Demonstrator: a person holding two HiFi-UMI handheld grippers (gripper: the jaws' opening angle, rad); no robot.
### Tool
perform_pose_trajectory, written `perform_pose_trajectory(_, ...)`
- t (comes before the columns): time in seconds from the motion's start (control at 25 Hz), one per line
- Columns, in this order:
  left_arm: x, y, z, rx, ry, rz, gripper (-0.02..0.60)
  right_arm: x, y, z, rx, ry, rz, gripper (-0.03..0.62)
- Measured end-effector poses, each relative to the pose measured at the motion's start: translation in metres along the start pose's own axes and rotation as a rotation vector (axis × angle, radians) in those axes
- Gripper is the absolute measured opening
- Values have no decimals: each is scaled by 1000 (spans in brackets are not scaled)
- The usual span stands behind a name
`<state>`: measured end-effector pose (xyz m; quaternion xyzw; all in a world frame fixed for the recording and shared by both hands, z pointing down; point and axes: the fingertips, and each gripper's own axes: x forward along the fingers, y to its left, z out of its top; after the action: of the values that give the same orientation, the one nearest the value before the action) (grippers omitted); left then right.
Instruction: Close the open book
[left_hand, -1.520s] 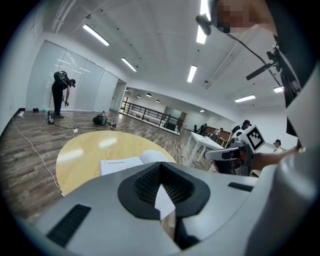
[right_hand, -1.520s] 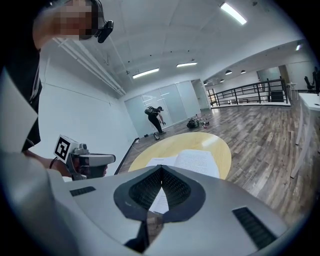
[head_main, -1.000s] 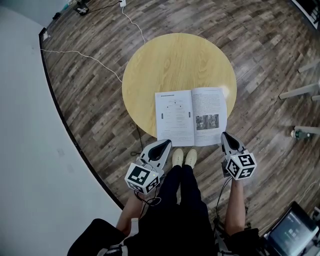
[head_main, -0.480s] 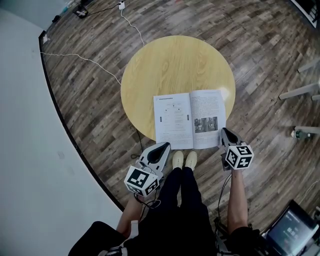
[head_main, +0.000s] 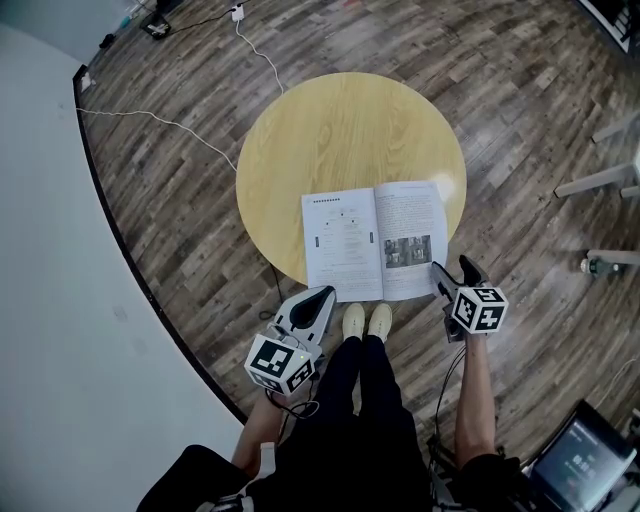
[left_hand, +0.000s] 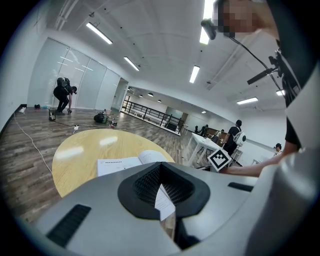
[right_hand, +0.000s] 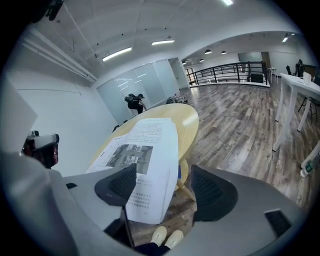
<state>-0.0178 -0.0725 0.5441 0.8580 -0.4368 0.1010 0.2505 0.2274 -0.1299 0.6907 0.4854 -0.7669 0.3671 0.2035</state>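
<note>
The open book lies flat at the near edge of the round yellow table, its pages facing up. My right gripper sits at the book's near right corner. Its jaws have just been opening and now stand wide. In the right gripper view the corner of the right page lies between the open jaws of the right gripper, and neither pad presses on it. My left gripper hangs shut just short of the book's near left corner. The book lies just past the left gripper's closed tips.
The person's shoes stand under the table's near edge. White cables run across the wooden floor at the far left. White furniture legs stand at the right, and a screen sits at the bottom right. Other people are far off.
My right gripper has moved in to the book's near right corner and its jaws have gone from shut to wide open around the page corner. The left gripper has stayed put.
</note>
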Motion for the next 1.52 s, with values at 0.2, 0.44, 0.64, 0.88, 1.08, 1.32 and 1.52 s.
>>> perform_pose_trajectory(0.2, -1, 2, 0, -3, 5, 5, -2, 8, 3, -15, 43, 56, 66, 359)
perform_pose_trajectory(0.44, 3, 8, -8, -8, 21, 23, -2, 18, -3, -24, 74, 78, 79, 359)
perform_pose_trajectory(0.64, 5, 10, -10, -10, 30, 26, -2, 22, -4, -28, 80, 99, 86, 359)
perform_pose_trajectory(0.88, 9, 12, -14, -14, 42, 30, -2, 26, -6, -32, 86, 116, 96, 359)
perform_pose_trajectory(1.08, 12, 15, -16, -15, 46, 38, -2, 30, -7, -33, 93, 133, 117, 357)
perform_pose_trajectory(1.32, 12, 15, -16, -17, 46, 43, -2, 26, -2, -30, 82, 130, 148, 333)
perform_pose_trajectory(1.52, 9, 14, -14, -15, 45, 46, -2, 24, 0, -29, 78, 127, 153, 243)
